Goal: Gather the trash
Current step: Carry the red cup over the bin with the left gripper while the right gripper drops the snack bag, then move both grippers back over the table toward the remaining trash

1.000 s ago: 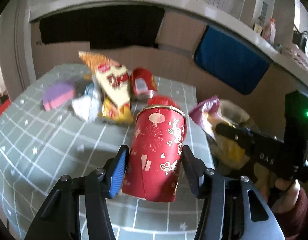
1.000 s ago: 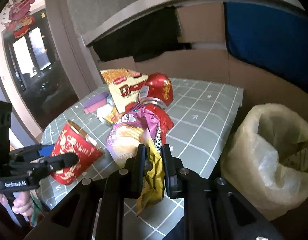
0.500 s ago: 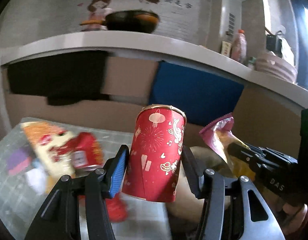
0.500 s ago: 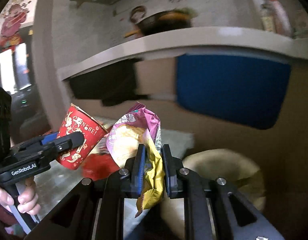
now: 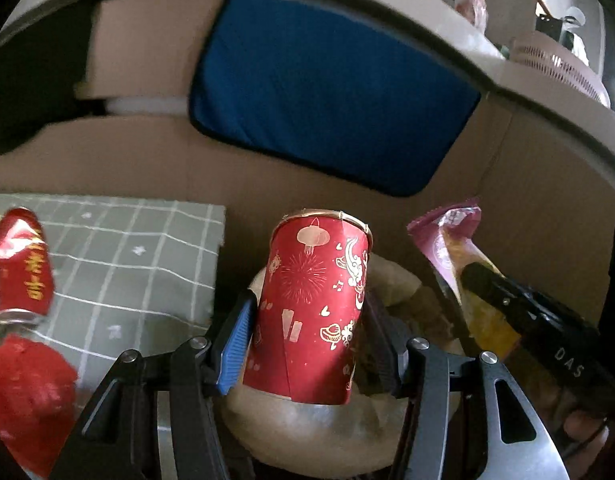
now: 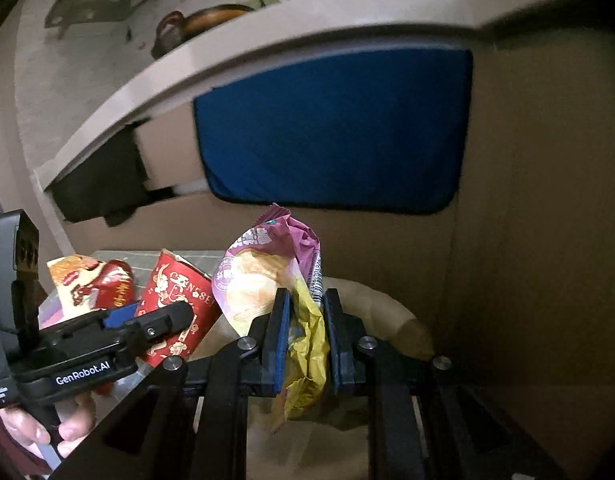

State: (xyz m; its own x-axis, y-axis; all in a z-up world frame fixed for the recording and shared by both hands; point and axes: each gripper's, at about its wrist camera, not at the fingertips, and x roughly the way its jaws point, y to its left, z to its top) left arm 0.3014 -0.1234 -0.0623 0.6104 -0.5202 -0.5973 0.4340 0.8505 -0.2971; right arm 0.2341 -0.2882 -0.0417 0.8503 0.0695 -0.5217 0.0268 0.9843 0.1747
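The brown cardboard wall (image 5: 155, 160) fills the back, and a blue mat (image 5: 327, 108) hangs on it, straight above the trash bag. The counter (image 5: 119, 256), under a grey-green checked cloth, ends just left of the trash bag. The trash bag (image 5: 307, 428) itself, pale and translucent with its mouth rolled open, sits low beside the counter's edge and is what I place everything else by.

Directly over the trash bag's mouth, the left claw (image 5: 307, 340) is clamped on a red paper cup (image 5: 315, 304) printed with lanterns and fireworks; the cup stands nearly upright, its blue and black pads pressed on either side. To the right of it, also above the bag, the right claw (image 6: 305, 336) is squeezed tight on a crumpled purple-and-yellow snack wrapper (image 6: 267, 280), whose yellow end dangles below the pads.

Left of the trash bag, on the counter, lie a crushed red can (image 5: 19, 264) and a red wrapper (image 5: 27, 396), both blurred.
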